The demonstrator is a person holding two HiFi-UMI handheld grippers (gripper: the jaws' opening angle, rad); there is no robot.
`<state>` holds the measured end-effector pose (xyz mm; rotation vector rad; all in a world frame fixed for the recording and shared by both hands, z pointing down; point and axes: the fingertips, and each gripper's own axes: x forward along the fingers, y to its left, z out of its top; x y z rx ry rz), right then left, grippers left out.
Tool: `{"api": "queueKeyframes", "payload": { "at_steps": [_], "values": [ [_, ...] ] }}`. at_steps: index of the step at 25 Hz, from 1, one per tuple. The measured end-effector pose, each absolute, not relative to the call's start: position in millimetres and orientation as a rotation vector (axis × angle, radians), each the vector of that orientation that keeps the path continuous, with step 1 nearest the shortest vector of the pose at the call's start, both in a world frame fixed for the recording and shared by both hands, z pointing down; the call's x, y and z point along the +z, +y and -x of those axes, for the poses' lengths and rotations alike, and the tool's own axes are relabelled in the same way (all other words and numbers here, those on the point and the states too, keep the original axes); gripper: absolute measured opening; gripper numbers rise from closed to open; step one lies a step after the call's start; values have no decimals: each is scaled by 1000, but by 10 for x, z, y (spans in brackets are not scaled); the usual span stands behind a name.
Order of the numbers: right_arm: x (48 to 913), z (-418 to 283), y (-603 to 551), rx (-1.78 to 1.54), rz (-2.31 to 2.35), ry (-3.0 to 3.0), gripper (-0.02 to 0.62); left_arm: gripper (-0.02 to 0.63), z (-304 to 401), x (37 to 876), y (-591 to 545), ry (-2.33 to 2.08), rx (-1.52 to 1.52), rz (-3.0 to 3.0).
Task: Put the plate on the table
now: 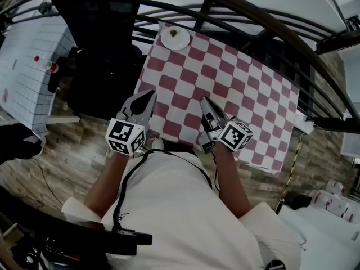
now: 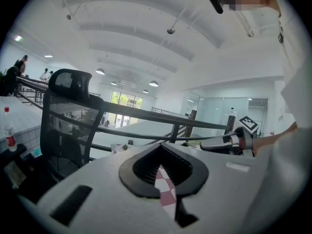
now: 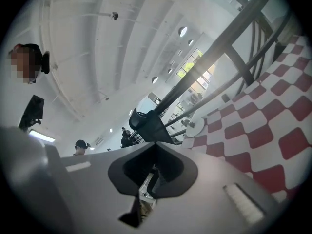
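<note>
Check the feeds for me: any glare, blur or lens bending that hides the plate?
Head view: sharp and evenly lit. The wide lens bows the railing, but the plate is small and clear at the far corner of the checkered table. Left gripper view: black vignette corners, bright ceiling washed pale. Right gripper view: tilted horizon, and the plate is tiny and soft by the rails.

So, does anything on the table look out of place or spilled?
Nothing looks spilled or broken. The plate sits flat on the checked tablecloth. It is only rather close to the far left corner, which might be a little risky.
</note>
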<state>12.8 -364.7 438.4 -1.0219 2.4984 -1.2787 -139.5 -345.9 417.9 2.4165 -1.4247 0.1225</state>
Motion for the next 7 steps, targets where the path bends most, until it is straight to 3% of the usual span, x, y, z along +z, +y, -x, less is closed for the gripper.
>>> {"api": "queueKeyframes", "payload": {
  "at_steps": [7],
  "values": [
    [4275,-249,-3488,-1223,1036,2513,5,8,1332,4186,-3259,-1402,146,-2427]
  ]
}}
